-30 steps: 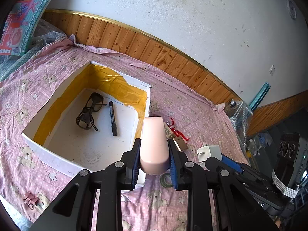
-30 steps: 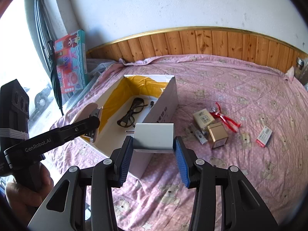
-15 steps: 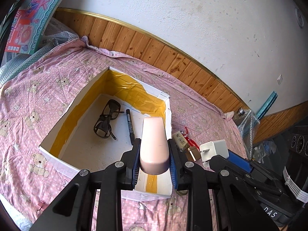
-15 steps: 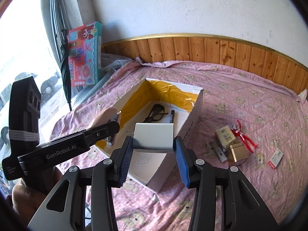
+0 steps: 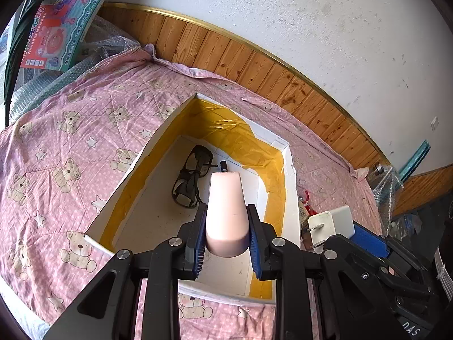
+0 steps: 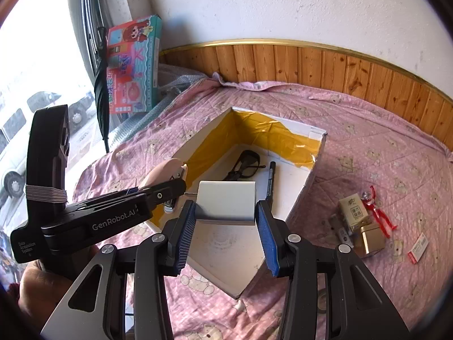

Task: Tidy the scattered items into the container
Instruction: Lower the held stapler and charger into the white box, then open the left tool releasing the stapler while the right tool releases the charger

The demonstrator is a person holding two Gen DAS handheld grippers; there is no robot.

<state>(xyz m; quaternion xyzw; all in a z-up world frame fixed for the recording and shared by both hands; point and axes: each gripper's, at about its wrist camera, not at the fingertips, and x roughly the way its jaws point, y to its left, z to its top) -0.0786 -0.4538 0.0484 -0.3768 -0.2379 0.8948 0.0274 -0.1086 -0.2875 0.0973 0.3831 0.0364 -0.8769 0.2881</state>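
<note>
Clamped a pink bottle (image 5: 225, 212) in the left tongs (image 5: 226, 243), closed down to the bottle's width, pads on both flanks of its wider end and the narrow end pointing off to 12 o'clock. Held it above the open box (image 5: 291, 198), over the near half of the floor, probably so that a release would drop it inside and not onto the rim.

Gripped a white charger (image 6: 226, 201) in the right tongs (image 6: 226, 232) in the same way, shut on its two sides, prongs sticking out toward 9 o'clock. Hung it over the box too, just at 3 o'clock of the bottle. Likely brought both in together to save a trip.

Already lying on the box floor, toward 12 o'clock: glasses (image 5: 192, 178) and a pen (image 6: 271, 181), side by side. Kept both held things short of them, which looks meant to avoid landing on the lenses.

Left on the bed (image 6: 368, 147), at 3 o'clock of the box and well apart from it: small cartons (image 6: 354, 211) and a red figure (image 6: 378, 212), not yet tidied.
</note>
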